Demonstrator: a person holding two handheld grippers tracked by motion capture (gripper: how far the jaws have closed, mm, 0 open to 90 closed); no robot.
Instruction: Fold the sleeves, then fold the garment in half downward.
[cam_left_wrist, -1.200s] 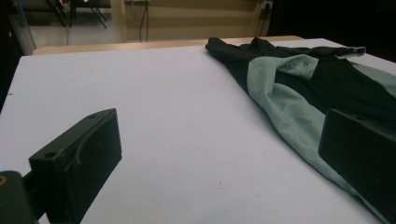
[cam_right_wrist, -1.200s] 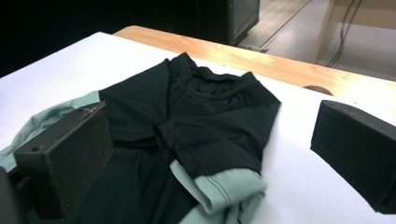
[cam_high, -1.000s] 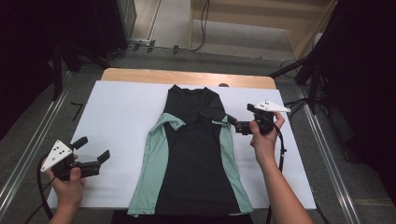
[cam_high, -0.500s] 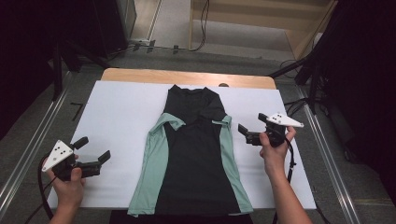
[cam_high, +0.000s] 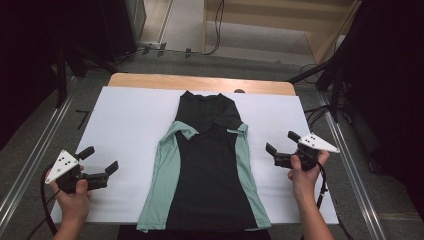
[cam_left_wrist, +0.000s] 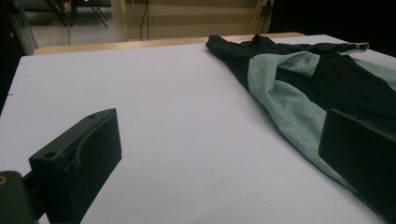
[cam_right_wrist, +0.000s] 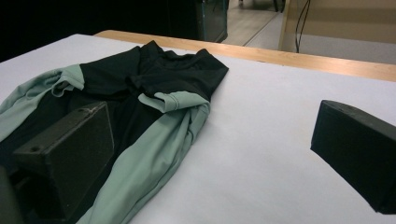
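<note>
Covering a wooden table (cam_high: 150, 80) on a grey floor, a white sheet (cam_high: 125, 125) carries everything. Left gripper (cam_high: 102, 161) hovers near the sheet's left edge, jaws released, bare white ahead. Mid-sheet lies the shirt (cam_high: 207, 170), black and green, hem over the near edge. Right gripper (cam_high: 283, 144), jaws released, hovers just beside its right side.

Your flat white table sheet (cam_high: 130, 120) is evenly lit from above, without glare; the surroundings fall into deep darkness. In your gripper views, the near black jaws blur softly, and the black-and-mint shirt (cam_right_wrist: 154, 93) looks slightly grainy.
</note>
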